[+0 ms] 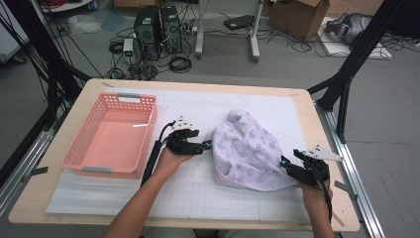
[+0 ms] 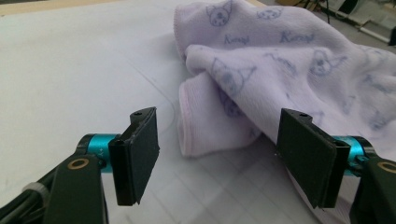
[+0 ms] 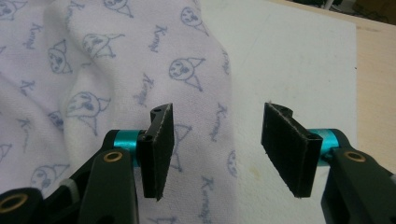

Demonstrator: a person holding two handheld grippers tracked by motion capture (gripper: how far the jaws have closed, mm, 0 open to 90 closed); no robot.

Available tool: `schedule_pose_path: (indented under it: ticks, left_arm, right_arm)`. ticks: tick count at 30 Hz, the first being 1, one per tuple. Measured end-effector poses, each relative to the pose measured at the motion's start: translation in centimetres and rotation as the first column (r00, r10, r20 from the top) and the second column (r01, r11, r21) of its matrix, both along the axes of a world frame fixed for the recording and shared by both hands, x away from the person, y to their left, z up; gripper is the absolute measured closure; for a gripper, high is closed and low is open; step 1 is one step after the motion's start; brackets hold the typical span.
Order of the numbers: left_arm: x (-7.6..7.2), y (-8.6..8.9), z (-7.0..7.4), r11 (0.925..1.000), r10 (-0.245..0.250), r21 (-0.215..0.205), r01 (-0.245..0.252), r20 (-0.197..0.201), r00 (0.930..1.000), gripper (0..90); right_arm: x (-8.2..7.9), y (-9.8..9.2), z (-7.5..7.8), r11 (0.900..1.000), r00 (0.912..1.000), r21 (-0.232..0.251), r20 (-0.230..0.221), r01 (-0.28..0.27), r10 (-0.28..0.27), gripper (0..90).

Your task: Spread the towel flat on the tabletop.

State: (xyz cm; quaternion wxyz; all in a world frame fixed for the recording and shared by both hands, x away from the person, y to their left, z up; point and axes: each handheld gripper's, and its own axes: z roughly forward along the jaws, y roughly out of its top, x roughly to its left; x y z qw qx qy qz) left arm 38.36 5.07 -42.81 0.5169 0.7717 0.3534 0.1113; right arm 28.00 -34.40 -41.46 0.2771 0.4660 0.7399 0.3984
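- Fingers of the left gripper point(image 2: 217, 156) stand wide apart with nothing between the pads, right at the towel's point(image 1: 250, 148) rolled left edge; no contact that I can make out.
- Fingers of the right gripper point(image 3: 217, 149) are parted too, one pad hovering over the towel's hem, the other over the bare white mat point(image 1: 198, 193); whether that pad touches cloth is hard to tell.
- From the high view, both sets of fingertips are tiny and merge with the towel's edges.
- Towel lies bunched on the mat, right of centre on the table point(image 1: 307, 106), between the two grippers: pale lilac, printed with little cartoon faces and script, folds hiding its underside.
- Pink basket point(image 1: 79, 153) sits well to the left.
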Motion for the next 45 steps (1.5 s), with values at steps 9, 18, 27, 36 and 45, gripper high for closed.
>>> schedule_pose_path:
  ticks: [9, 18, 27, 36, 45]
  left_arm:
    - [0.6, -3.7, -2.2, 0.9918, -0.098, 0.073, 0.105, -0.097, 0.9905, 50.3]
    - [-2.2, -1.0, -0.3, 0.9825, -0.15, 0.106, 0.154, -0.037, 0.9879, 79.5]
    - [-7.1, 3.5, 0.1, 0.9864, -0.156, 0.05, 0.157, -0.018, 0.9876, 80.4]
    - [-11.6, 6.7, -0.1, 0.9853, -0.166, 0.04, 0.166, -0.003, 0.9861, 80.1]
    - [-10.2, 6.8, 1.7, 0.9936, -0.11, 0.025, 0.11, -0.013, 0.9939, 38.3]
  right_arm:
    - [0.1, 0.5, -0.4, 1.0, 0.9998, 0.006, -0.014, -0.015, 0.015, 42.6]
    - [0.1, 0.5, -0.4, 0.999, 0.9998, 0.033, -0.018, -0.009, 0.01, 41.5]
    - [0.3, 2.1, 0.0, 0.999, 0.999, 0.034, -0.016, -0.042, 0.043, 41.0]
    - [2.4, 5.9, -0.3, 0.987, 0.9861, 0.046, -0.06, -0.152, 0.155, 39.8]
    - [4.4, 6.2, -0.7, 0.986, 0.98, 0.066, -0.121, -0.151, 0.158, 38.7]
